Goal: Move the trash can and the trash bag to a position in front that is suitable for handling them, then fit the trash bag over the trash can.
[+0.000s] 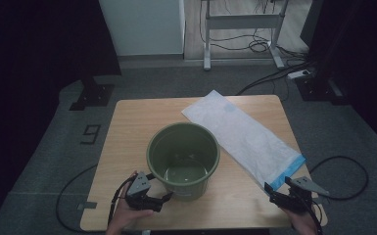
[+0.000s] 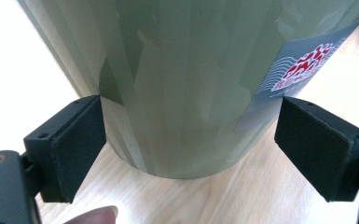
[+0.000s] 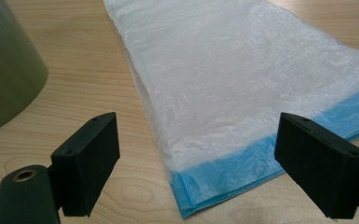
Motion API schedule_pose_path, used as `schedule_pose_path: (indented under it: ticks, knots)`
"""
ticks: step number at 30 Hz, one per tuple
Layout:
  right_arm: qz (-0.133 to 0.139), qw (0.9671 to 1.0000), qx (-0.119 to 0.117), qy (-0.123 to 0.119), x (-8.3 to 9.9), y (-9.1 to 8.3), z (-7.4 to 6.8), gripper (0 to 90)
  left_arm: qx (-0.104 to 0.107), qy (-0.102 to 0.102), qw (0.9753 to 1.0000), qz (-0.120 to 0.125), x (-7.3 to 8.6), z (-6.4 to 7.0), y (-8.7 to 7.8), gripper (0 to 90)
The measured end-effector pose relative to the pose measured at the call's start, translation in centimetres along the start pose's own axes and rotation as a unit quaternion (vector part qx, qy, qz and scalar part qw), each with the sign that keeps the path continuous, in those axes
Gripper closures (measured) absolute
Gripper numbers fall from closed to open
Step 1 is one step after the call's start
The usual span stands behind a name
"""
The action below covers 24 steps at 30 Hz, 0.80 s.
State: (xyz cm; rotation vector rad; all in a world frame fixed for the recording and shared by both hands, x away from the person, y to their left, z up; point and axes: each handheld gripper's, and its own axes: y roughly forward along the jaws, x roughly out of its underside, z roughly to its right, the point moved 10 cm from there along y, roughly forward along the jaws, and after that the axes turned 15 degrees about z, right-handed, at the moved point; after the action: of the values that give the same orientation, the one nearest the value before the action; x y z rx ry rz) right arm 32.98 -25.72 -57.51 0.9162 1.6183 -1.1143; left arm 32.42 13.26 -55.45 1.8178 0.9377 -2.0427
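Left gripper (image 2: 189, 144) spread around bin (image 2: 182, 79) base.

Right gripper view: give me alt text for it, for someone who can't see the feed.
The right tool hovers open over a flat white plastic bag with a blue edge strip, its two black jaws straddling the bag's near blue corner on the wooden table. The green bucket sits at the left edge.

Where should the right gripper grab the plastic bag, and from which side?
Take the blue-edged end of the plastic bag, probably at its near corner. It lies flat on the table, with that corner closest to the open right gripper. Come in low from the person's side so one jaw slides under the thin folded layers.
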Motion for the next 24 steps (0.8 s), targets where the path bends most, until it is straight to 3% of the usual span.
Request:
schedule_pose_path:
  ticks: [5, 9, 18, 19, 20, 24]
  knots:
    - [0.001, 1.0, 0.003, -0.009, 0.0, -0.2, 0.0, 13.8, 0.002, -0.006, 1.0, 0.001, -0.1, 0.0, 0.9, 9.6]
    - [0.0, 0.9998, 0.005, -0.018, 0.0, -0.2, -0.1, 13.8, -0.028, -0.007, 0.9996, 0.005, 0.0, -0.8, 0.1, 11.3]
    - [-0.013, 0.999, 0.008, -0.041, 0.2, 0.4, -1.3, 15.2, -0.096, -0.039, 0.9946, 0.011, 0.5, -3.5, -2.9, 13.4]
    - [-0.013, 0.999, 0.008, -0.041, 0.2, 0.4, -1.3, 15.2, -0.096, -0.039, 0.9946, 0.011, 0.5, -3.5, -2.9, 13.6]
    - [-0.029, 0.998, 0.028, -0.05, 0.3, 1.2, -1.3, 15.4, -0.098, -0.041, 0.9942, 0.013, 0.7, -3.9, -3.2, 13.8]
    - [-0.048, 0.9973, 0.037, -0.043, 0.1, 2.7, -1.6, 15.8, -0.102, -0.04, 0.9939, 0.012, 0.8, -4.3, -3.5, 13.9]
